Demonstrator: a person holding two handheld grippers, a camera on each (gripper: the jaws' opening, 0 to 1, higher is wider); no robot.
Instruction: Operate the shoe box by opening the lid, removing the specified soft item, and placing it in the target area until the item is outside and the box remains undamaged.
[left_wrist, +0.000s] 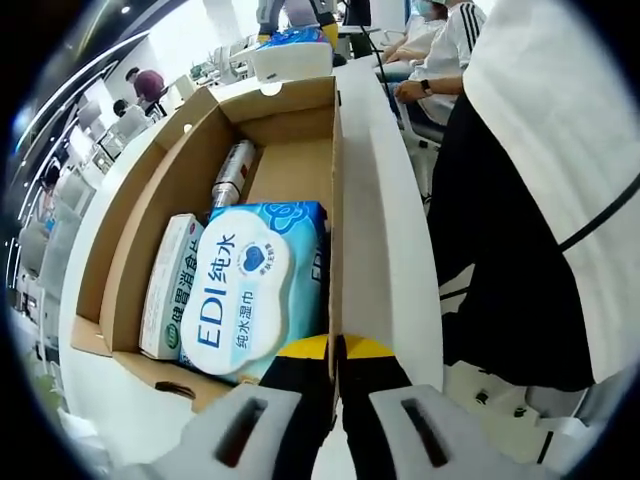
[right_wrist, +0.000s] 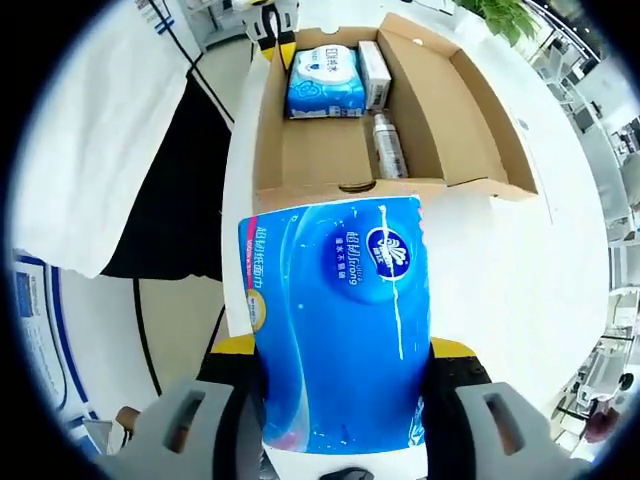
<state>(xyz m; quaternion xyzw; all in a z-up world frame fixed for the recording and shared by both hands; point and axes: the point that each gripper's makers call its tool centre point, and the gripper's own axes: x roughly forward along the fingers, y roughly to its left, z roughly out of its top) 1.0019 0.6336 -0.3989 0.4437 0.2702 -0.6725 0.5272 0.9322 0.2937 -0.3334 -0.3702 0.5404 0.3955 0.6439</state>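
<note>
Right gripper view: the right gripper (right_wrist: 338, 400) clamps a blue tissue pack (right_wrist: 338, 320) outside the open shoe box (right_wrist: 300, 150) on the white worktop (right_wrist: 520, 270). The left gripper (left_wrist: 335, 385) pinches the box wall; wet wipes (left_wrist: 250, 290) lie inside.

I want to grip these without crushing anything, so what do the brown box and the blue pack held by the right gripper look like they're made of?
The brown open shoe box looks like plain matte cardboard, with raw creased flaps. The blue tissue pack in the right gripper seems wrapped in glossy plastic film, going by its sheen and soft bulge.
</note>
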